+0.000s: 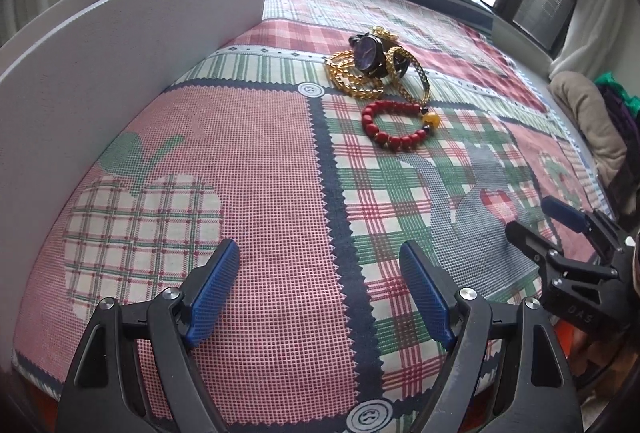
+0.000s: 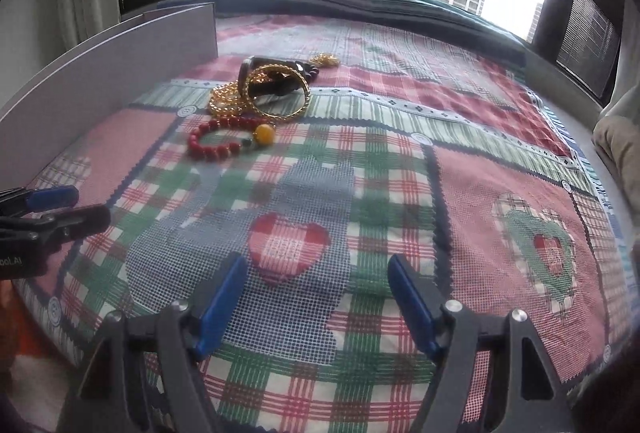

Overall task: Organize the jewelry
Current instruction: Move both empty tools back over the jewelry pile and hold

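A pile of jewelry lies on the checked cloth. A red bead bracelet (image 1: 394, 125) with a yellow bead lies nearest; it also shows in the right wrist view (image 2: 224, 139). Behind it are gold chain bracelets (image 1: 350, 73), a gold bangle (image 1: 418, 77) and a dark watch (image 1: 370, 51). The right wrist view shows the gold chains (image 2: 228, 99), the bangle (image 2: 286, 93) and the watch (image 2: 272, 75). My left gripper (image 1: 320, 265) is open and empty, well short of the pile. My right gripper (image 2: 314, 275) is open and empty above the heart patch.
A white board wall (image 1: 120, 45) stands along the left of the cloth; it also shows in the right wrist view (image 2: 104, 89). The patterned cloth (image 1: 272, 193) covers the surface. A window with towers lies beyond. A beige cushion (image 1: 588, 117) is at right.
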The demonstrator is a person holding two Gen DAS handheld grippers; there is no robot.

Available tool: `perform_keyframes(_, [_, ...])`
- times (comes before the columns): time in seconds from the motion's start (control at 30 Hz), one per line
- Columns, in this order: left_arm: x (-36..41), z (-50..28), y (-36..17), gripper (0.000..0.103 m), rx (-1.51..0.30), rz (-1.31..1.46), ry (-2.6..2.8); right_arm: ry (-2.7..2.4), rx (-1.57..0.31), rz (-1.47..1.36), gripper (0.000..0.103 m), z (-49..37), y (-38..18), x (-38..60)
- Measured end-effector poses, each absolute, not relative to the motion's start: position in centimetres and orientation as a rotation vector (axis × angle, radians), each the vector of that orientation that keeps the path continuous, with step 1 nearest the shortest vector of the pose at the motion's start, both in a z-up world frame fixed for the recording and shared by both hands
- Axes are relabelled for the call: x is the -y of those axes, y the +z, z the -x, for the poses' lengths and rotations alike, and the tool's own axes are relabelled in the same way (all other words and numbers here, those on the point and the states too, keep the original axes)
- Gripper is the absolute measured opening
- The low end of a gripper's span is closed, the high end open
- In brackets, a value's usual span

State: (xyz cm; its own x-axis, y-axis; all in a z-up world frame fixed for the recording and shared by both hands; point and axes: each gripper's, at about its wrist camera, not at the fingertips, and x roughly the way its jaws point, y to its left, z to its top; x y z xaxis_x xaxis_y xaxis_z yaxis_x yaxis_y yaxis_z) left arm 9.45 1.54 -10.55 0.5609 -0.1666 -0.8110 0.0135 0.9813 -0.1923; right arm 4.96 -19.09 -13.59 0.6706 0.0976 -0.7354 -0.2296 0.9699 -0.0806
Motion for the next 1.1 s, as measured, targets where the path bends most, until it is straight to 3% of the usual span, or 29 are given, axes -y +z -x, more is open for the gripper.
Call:
perform_keyframes(0.77, [-1.0, -9.3, -10.8, 0.092, -0.981, 0.125, -0.098, 0.17, -0.772, 0.161, 0.075, -4.6, -12.7, 18.8])
perform_keyframes(1.1, [-1.6, -8.4, -8.9, 0.092, -0.886, 0.16, -0.102, 0.141, -0.7, 0.151, 0.075, -4.0, -11.3, 19.3])
